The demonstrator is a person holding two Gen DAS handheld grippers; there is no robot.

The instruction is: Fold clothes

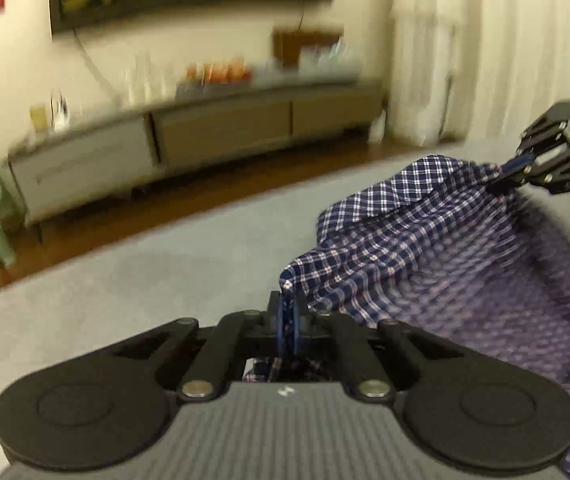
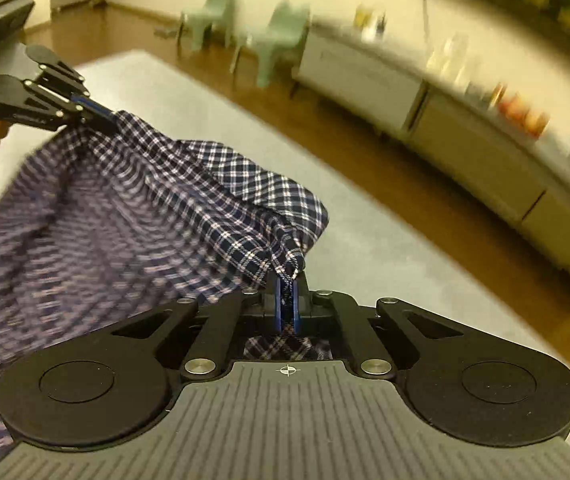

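— Two claws, one garment: we have the checked shirt (image 1: 425, 236) strung between us. Our left claw (image 1: 288, 312) is clenched on a bunched corner of the cloth, which rises straight out from between its blue pads.

— And our right claw (image 2: 287, 300) is clamped the same way on the opposite corner. From the left wrist view we can see it out at the far right (image 1: 515, 170), the fabric pulled into a point where it bites.

— So the shirt's long axis runs claw to claw, the held edge stretched between the two. The collar (image 2: 269, 184) sits along that edge, roughly midway.

— Where does the rest of it go?

— It falls away from that edge towards us and below the cameras. It's smeared by motion blur, so we can't tell whether the lower part touches the grey bench (image 1: 133, 280) or hangs free.

— Which claw is nearer the bench surface?

— Neither clearly; both look raised above it. The bare grey stretch lies ahead of the held edge, towards the long cabinet (image 1: 205, 132) against the wall.

— Then we judge the coming move turns on keeping the two claws level and apart, and carrying that taut edge forward over the bench so the body lays flat.

— The risk, we'd say, is slack: if we drift closer, the collar sags and creases.
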